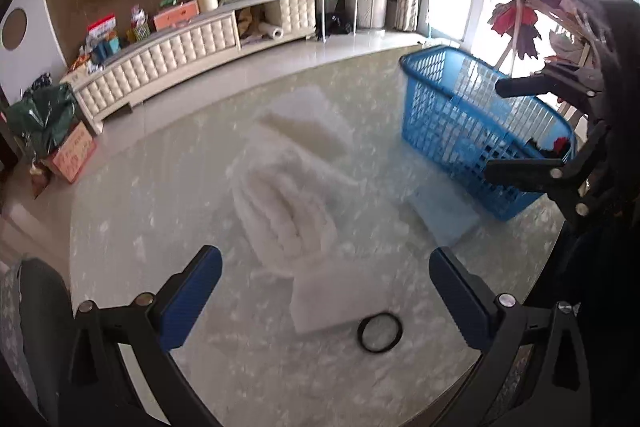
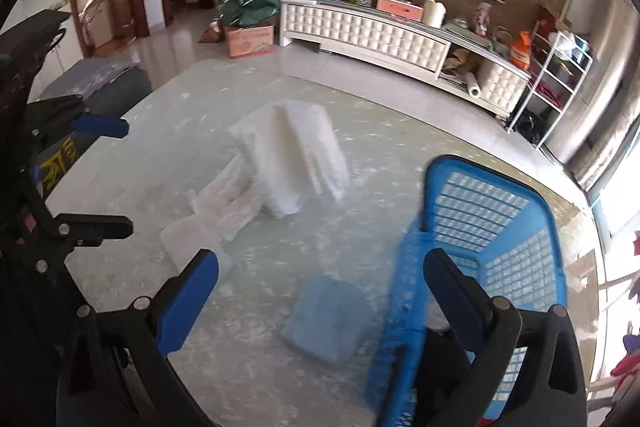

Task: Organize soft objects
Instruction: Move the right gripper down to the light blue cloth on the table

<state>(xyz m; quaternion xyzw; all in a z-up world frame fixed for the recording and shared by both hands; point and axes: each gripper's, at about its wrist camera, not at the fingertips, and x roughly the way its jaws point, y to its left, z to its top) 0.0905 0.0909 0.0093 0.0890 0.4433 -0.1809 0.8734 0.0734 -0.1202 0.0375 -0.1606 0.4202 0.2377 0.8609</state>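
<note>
Both grippers are hovering spread wide and empty: left gripper (image 1: 325, 291) over the near white pad (image 1: 340, 301) and black ring (image 1: 379, 332), right gripper (image 2: 320, 297) above the blue cloth (image 2: 326, 323) lying just left of the basket (image 2: 496, 227). White towels (image 2: 288, 155) are sitting mid-table (image 2: 260, 367).

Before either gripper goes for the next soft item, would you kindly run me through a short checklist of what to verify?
1. Left gripper open and empty: ok.
2. Right gripper open and empty: ok.
3. Blue basket upright on the table, top open: ok.
4. White fluffy towel free of other things: not ok, a flat white foam pad meets its near end.
5. Black ring clear of the pad: not ok, it lies at the pad's corner.
6. Light blue folded cloth reachable beside the basket: ok.
</note>
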